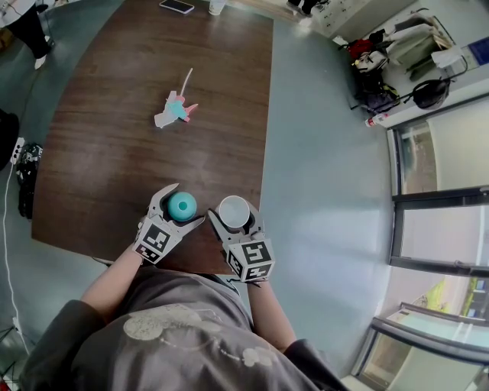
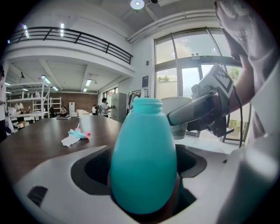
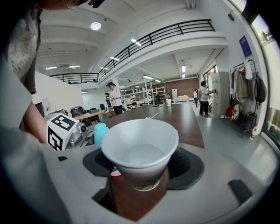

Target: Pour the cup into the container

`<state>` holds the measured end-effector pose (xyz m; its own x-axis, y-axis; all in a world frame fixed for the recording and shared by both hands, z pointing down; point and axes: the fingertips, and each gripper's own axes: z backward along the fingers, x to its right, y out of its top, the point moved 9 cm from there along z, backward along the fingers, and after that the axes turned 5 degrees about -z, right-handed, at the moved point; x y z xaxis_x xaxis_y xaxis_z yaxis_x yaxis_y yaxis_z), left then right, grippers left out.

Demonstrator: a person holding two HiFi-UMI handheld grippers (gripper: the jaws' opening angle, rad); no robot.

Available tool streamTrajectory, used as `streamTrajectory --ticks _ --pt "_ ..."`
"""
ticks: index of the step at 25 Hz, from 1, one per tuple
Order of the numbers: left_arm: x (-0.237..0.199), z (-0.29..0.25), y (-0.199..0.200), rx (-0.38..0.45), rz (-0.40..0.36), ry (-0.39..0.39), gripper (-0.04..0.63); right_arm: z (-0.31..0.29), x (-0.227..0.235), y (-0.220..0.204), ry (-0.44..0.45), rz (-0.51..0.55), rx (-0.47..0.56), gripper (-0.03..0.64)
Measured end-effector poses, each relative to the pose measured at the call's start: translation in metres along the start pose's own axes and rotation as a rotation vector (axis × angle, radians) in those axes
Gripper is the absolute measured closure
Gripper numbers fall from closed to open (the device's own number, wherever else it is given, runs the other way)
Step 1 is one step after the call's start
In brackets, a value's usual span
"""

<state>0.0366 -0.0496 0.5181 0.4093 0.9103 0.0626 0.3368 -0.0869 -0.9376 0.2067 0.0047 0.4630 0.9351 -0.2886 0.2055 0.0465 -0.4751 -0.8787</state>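
While the left gripper (image 1: 183, 206) clamps the upright teal bottle (image 2: 143, 162) at the head view's lower centre, the right gripper (image 1: 234, 216), jaws spread wide, holds the upright white cup (image 3: 140, 151) just right of it; the pour would tip leftward.

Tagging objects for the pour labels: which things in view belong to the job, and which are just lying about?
In the job:
- teal bottle, held in the left tool
- white cup, held in the right tool

Lying about:
- pink-and-teal item with white paper, out on the table
- phone, at its far edge
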Motion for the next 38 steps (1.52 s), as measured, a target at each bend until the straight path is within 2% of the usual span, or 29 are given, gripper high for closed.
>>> streamTrajectory --ticks 3,13,18,22,24,32,38 --pt "-0.001 0.000 -0.001 -0.003 -0.003 0.009 0.187 0.000 0.001 -0.001 -0.002 -0.012 -0.001 0.305" --pt "-0.002 0.000 -0.001 -0.005 -0.005 0.001 0.190 -0.001 -0.003 0.006 0.026 0.003 -0.001 0.305" --pt "-0.001 0.000 -0.002 0.006 -0.011 0.005 0.193 0.000 -0.015 0.022 0.109 0.052 -0.002 0.305" --pt "-0.001 0.001 -0.001 0.011 -0.009 0.008 0.193 -0.002 -0.026 0.033 0.220 0.085 -0.045 0.305" --pt "0.000 0.001 -0.001 0.013 -0.009 0.009 0.193 -0.002 -0.030 0.036 0.244 0.120 -0.069 0.305" --pt "-0.001 0.001 -0.002 0.032 -0.003 0.014 0.193 -0.008 -0.040 0.041 0.209 0.296 -0.180 0.305" --pt "-0.002 0.001 -0.002 0.038 0.001 0.013 0.193 -0.016 -0.046 0.046 0.176 0.369 -0.257 0.305"
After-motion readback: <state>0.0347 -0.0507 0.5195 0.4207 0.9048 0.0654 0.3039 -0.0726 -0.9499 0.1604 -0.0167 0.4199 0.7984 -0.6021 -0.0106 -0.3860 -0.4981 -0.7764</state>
